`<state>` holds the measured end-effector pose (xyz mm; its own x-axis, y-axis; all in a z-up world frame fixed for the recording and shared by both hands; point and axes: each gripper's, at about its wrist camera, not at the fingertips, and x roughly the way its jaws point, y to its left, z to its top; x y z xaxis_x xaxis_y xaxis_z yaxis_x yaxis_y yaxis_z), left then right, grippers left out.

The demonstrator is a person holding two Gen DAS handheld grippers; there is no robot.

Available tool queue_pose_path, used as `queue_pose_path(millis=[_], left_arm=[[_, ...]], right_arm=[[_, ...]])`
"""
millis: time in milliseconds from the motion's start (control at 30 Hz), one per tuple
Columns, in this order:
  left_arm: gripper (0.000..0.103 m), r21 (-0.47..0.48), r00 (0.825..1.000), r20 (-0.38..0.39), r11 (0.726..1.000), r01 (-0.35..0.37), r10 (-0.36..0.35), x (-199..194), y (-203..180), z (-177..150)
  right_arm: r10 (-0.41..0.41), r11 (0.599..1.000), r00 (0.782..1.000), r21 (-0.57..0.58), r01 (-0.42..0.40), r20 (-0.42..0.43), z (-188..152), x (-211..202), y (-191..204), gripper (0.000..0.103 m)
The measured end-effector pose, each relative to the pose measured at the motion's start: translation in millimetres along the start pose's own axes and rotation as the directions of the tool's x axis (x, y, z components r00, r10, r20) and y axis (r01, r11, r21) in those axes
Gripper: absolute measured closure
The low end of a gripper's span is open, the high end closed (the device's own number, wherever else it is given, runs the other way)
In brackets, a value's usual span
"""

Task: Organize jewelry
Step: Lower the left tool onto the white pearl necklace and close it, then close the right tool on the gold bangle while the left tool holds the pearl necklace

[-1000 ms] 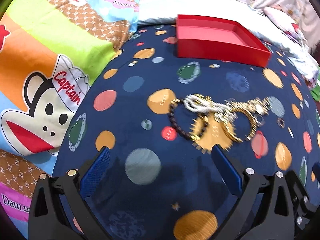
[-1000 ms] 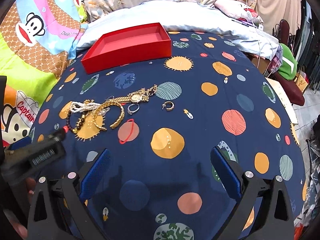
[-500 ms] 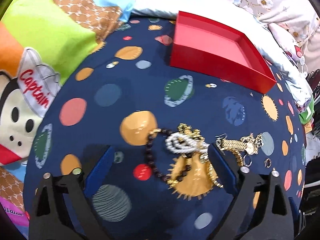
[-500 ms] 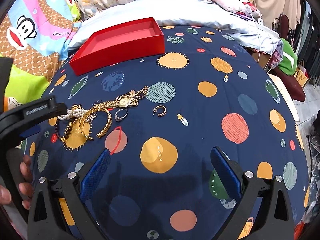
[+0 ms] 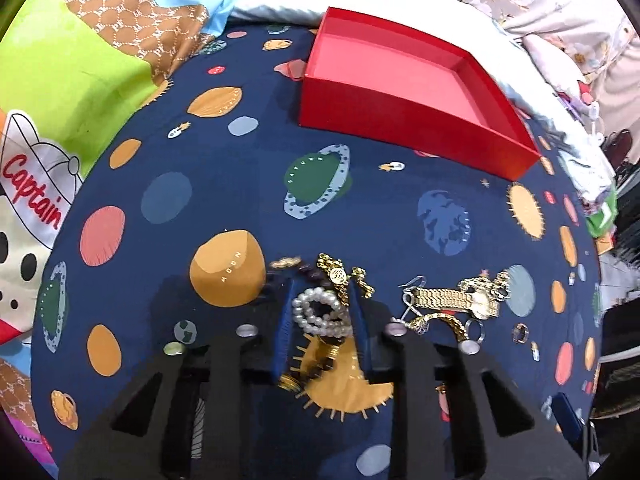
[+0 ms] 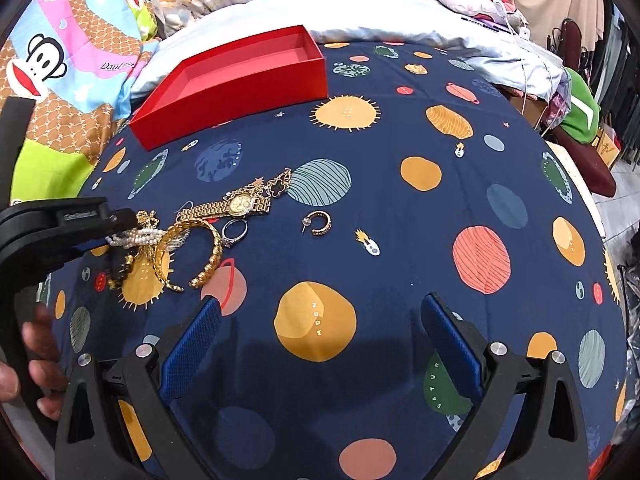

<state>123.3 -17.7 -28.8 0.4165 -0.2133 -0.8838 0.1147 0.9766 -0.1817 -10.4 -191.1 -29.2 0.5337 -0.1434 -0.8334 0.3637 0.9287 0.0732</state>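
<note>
My left gripper [image 5: 322, 312] is shut on a white pearl bracelet [image 5: 318, 314] in the jewelry pile; it shows from the side in the right wrist view [image 6: 120, 232]. A dark bead bracelet [image 6: 118, 266] and a gold chain [image 5: 340, 276] lie tangled with the pearls. A gold watch [image 6: 236, 204], a gold bangle [image 6: 188, 256], a silver ring [image 6: 234, 230] and a hoop earring [image 6: 318, 222] lie to the right on the navy planet-print cloth. An empty red box [image 5: 404, 92] stands at the back. My right gripper [image 6: 320, 332] is open and empty, nearer than the pile.
A bright cartoon-monkey blanket [image 5: 60, 100] lies left of the cloth. A pale pillow [image 6: 360, 12] lies behind the box. The cloth's right edge drops off beside a green item [image 6: 580, 112] and clutter.
My left gripper moved forward and down onto the pile and closed its fingers on the pearl bracelet. My right gripper edged slightly closer and stays open.
</note>
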Motion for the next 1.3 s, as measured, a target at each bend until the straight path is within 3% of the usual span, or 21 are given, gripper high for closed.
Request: queue_pose_path(millis=[233,300,500,967,1133,1300], left_arm=[[0.084,0.026,0.998,0.022,0.998,0.054,-0.055,-20.4,5.4,-9.9],[0.096,0.044,0.997,0.032,0.997,0.066,-0.067,-28.3,6.2,-14.1],[0.096,0.067,0.995,0.041,0.994,0.091,-0.094,-49.3,12.0,-24.4],[0.096,0.099,0.991,0.096,0.991,0.088,-0.097,-89.7,26.7,-39.2],[0.096,0.084,0.992,0.093,0.993,0.083,-0.09,-89.3,37.1,-41.9],[0.096,0.072,0.993,0.088,0.994,0.077,-0.083,-87.8,47.0,-42.5]], right_arm=[[0.004,1.0,1.0,-0.002,-0.004,0.001,0.1,0.0,0.6,0.005],[0.002,1.0,1.0,-0.004,-0.002,-0.002,-0.2,-0.5,0.8,0.005],[-0.009,0.999,1.0,-0.043,0.009,-0.009,-2.5,-4.7,7.9,0.005],[0.134,0.983,0.99,-0.119,-0.137,-0.033,12.2,7.5,51.1,0.011],[0.119,0.979,0.992,-0.158,-0.126,-0.048,11.4,22.3,72.1,0.011],[0.109,0.981,0.992,-0.153,-0.117,-0.062,11.1,34.1,77.3,0.023]])
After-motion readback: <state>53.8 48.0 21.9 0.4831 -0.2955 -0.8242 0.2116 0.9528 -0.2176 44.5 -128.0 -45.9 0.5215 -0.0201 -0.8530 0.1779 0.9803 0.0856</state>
